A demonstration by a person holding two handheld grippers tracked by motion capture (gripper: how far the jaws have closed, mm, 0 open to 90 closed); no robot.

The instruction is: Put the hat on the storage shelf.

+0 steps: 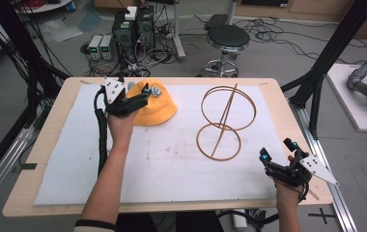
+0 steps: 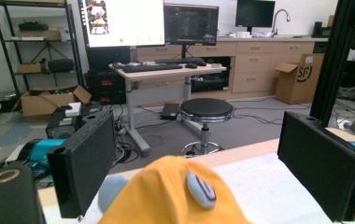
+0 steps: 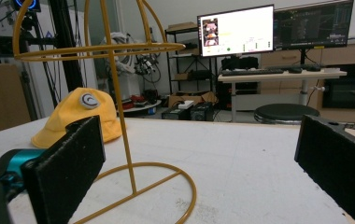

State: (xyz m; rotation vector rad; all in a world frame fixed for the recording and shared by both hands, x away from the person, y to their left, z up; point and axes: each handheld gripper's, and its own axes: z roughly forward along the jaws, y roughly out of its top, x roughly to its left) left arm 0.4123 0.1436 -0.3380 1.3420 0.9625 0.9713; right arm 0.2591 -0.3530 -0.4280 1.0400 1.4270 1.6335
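A yellow hat [image 1: 156, 109] with a grey round badge [image 1: 157, 91] lies at the back left of the white mat. My left gripper [image 1: 145, 94] is open, its jaws straddling the hat's crown [image 2: 175, 196] from the left side without closing on it. A gold wire hat stand [image 1: 224, 123] rises from the mat's right half, with a round base and a larger ring on top. My right gripper [image 1: 278, 151] is open near the front right corner, with nothing between its jaws; it faces the stand [image 3: 119, 116] and, beyond it, the hat [image 3: 80, 116].
The white mat [image 1: 162, 164] covers a wooden table [image 1: 22, 193]. A black stool [image 1: 227, 41] stands behind the table, with computer boxes and cables [image 1: 133, 29] on the floor. A black frame post [image 1: 326, 63] stands at the right.
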